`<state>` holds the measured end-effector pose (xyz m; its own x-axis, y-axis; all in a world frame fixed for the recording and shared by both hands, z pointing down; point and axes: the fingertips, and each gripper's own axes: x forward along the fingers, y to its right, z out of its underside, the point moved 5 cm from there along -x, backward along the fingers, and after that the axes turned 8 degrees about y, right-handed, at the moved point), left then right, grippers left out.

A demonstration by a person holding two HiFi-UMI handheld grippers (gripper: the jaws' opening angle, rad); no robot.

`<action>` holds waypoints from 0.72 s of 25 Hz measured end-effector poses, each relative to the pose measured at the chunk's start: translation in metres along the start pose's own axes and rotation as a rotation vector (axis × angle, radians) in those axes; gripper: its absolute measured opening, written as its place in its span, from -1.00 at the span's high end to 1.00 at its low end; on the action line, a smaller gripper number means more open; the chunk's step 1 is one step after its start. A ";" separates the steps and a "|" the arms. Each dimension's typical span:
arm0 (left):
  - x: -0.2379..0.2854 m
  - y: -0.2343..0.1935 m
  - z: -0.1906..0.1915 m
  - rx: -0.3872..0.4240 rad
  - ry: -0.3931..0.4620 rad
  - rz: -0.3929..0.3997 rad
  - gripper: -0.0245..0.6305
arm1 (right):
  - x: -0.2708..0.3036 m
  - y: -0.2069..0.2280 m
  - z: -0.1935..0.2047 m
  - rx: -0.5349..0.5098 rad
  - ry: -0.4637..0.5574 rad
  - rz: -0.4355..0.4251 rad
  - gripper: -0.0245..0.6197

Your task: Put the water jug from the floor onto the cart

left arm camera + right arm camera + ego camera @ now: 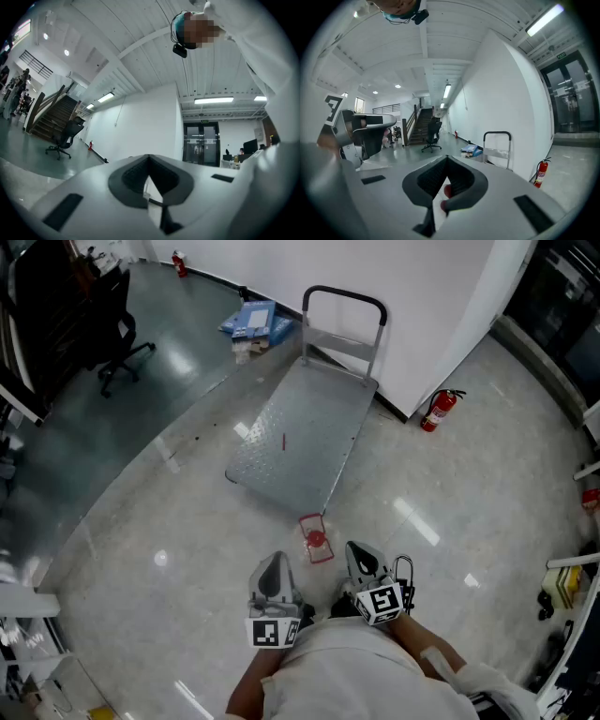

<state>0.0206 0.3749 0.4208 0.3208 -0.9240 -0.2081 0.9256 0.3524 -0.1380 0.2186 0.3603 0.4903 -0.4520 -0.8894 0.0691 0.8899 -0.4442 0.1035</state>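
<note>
Currently both grippers are held low and close to the person's body, side by side, pointing toward the cart (295, 432).

Left gripper (274, 568): fingers together, nothing between them. Its own view looks level across the hall to a white wall, glass doors and a staircase (51, 117).

Right gripper (359, 557): fingers together, nothing clamped. It is tilted slightly downward. A red patch shows through the narrow slit between the finger bases in the right gripper view; I cannot tell for certain what it belongs to.

Water jug (316, 540): on the floor (187, 549), clear body with a red cap. It stands just off the near end of the cart deck, ahead of the two grippers and between their lines. Neither gripper touches it.

Cart: flat metal deck, bare, with the push handle (344, 296) upright at the far end, close to the white wall.

Surroundings:
- Red fire extinguisher (439, 411) on the floor at the wall corner, right of the cart.
- Blue boxes (251, 322) on the floor left of the cart handle.
- Black office chair (117, 348) well apart at far left.
</note>
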 end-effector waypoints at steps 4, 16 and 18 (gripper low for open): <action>0.000 0.001 0.002 0.005 0.001 0.002 0.92 | 0.001 0.000 0.001 -0.002 0.001 -0.005 0.89; 0.004 0.005 -0.001 0.024 0.007 0.004 0.92 | 0.008 0.005 0.010 0.013 -0.039 -0.003 0.89; 0.005 0.005 -0.003 0.030 0.014 0.002 0.92 | 0.017 0.008 0.022 0.016 -0.092 -0.006 0.89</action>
<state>0.0259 0.3729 0.4159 0.3197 -0.9211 -0.2220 0.9308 0.3492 -0.1082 0.2166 0.3443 0.5145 -0.4617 -0.8725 0.1597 0.8864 -0.4472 0.1196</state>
